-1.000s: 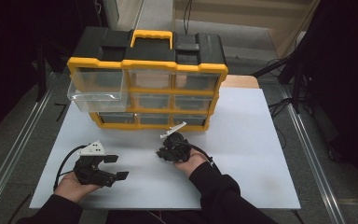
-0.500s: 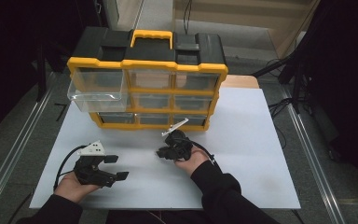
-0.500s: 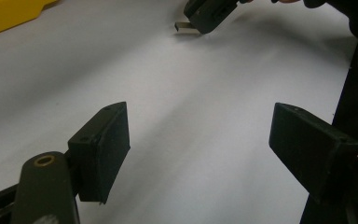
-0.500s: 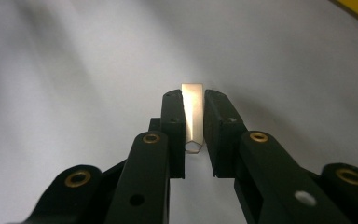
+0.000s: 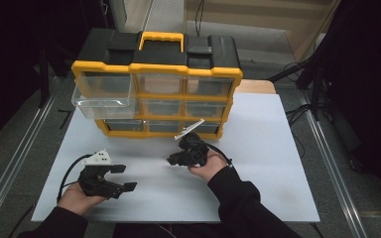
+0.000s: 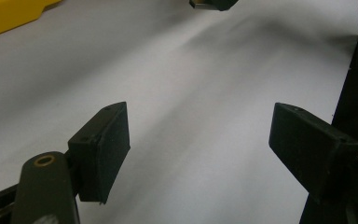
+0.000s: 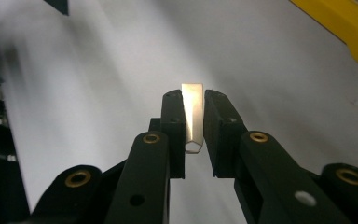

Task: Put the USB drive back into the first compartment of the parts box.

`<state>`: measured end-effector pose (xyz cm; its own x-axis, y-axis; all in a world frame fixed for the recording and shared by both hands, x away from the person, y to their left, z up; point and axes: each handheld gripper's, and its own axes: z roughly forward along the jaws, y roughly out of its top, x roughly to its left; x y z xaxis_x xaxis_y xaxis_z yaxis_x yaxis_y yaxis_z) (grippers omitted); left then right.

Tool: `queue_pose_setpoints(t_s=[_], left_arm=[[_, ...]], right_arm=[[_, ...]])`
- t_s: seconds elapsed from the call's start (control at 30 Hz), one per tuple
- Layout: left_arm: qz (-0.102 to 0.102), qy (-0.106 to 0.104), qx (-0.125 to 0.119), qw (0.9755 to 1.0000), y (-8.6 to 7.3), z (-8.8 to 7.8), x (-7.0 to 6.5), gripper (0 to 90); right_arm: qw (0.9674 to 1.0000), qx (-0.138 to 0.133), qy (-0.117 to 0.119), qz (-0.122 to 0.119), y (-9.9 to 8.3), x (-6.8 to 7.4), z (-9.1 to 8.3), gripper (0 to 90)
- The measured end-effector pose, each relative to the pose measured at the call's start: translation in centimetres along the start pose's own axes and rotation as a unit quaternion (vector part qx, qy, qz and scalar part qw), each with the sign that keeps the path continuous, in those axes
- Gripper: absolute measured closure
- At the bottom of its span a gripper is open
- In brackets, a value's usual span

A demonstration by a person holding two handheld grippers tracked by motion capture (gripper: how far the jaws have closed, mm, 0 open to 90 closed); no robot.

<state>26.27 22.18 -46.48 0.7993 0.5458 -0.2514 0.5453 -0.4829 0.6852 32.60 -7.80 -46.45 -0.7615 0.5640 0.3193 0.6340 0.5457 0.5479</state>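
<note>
High view shows the yellow organizer [image 5: 158, 94] at the far side of the white counter [image 5: 268, 163], and it serves as the landmark. One clear drawer [image 5: 101, 94] at the top left of the organizer is pulled out toward the person. In front of the organizer and to its left, well apart from it, the left gripper [image 5: 121, 177] rests low over the counter with its jaws spread wide and nothing between them; the left gripper view confirms this. Near the front of the organizer, below its middle, the right gripper [image 5: 174, 159] is clamped on a small flat metal piece [image 7: 192, 116], which stands upright between the two jaws in the right gripper view.

The step in hand seems to be the carrying of this piece toward the organizer. The next move probably calls for lifting the right gripper up and to the left, until the piece is above the pulled-out drawer, and only then releasing it.
</note>
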Motion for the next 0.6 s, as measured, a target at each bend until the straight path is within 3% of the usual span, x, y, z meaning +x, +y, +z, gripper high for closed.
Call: queue_pose_setpoints(t_s=[0.6], left_arm=[[0.002, 0.0, -0.006, 1.0, 0.1, -0.1, 0.0, 21.2]], right_arm=[[0.9988, 0.018, 0.035, -0.03, 0.6, 0.4, -1.8, 76.3]])
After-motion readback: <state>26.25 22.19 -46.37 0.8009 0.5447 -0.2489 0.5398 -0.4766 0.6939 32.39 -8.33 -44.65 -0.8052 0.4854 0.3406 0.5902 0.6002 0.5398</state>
